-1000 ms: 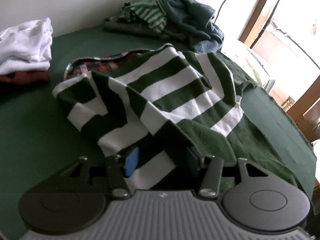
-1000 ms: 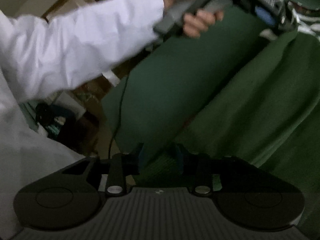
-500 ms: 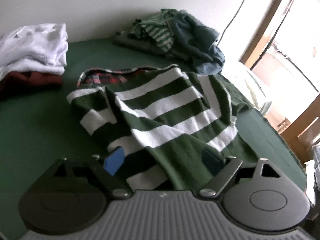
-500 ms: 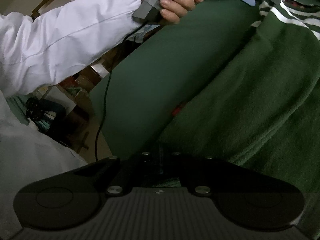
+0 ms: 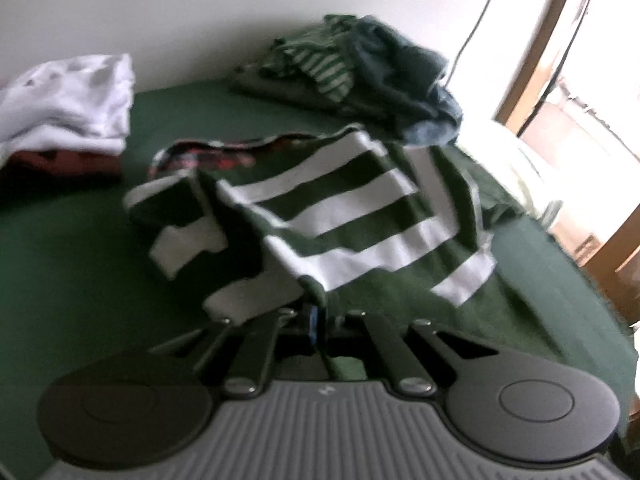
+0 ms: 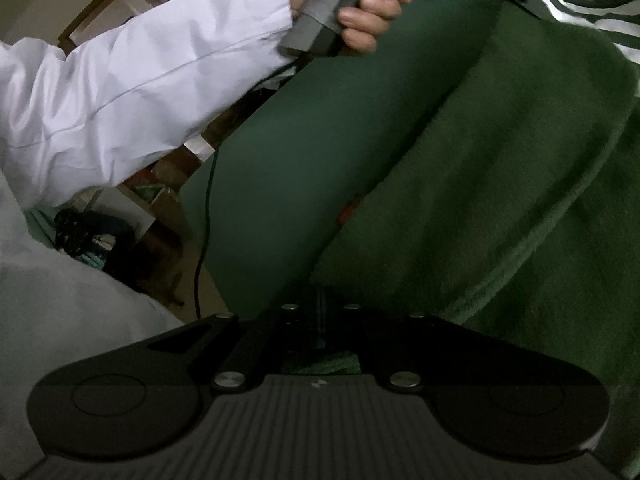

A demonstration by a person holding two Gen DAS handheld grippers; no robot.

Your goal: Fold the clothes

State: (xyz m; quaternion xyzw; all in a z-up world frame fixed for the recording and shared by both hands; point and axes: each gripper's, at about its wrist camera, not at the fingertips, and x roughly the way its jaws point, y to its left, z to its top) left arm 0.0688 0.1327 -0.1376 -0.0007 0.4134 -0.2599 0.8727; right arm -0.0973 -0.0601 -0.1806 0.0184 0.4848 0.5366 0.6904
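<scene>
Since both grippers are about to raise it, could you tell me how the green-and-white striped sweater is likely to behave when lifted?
The green-and-white striped sweater will probably flop and sag, since it already lies in soft folds on the green bed cover. Its thick, fuzzy knit suggests some weight, so the middle will probably droop. The left gripper pinches only an edge, so that could slip.

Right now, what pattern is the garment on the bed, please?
Broad dark green and white stripes on the garment, clearest in left wrist view.

striped garment (image 5: 344, 216) lies mid-table (image 5: 60, 280), just ahead of left gripper (image 5: 320, 312). folded stack (image 5: 68, 108) far left. loose pile (image 5: 360, 76) behind, against wall. checked cloth (image 5: 208, 156) under garment's rear edge.
</scene>
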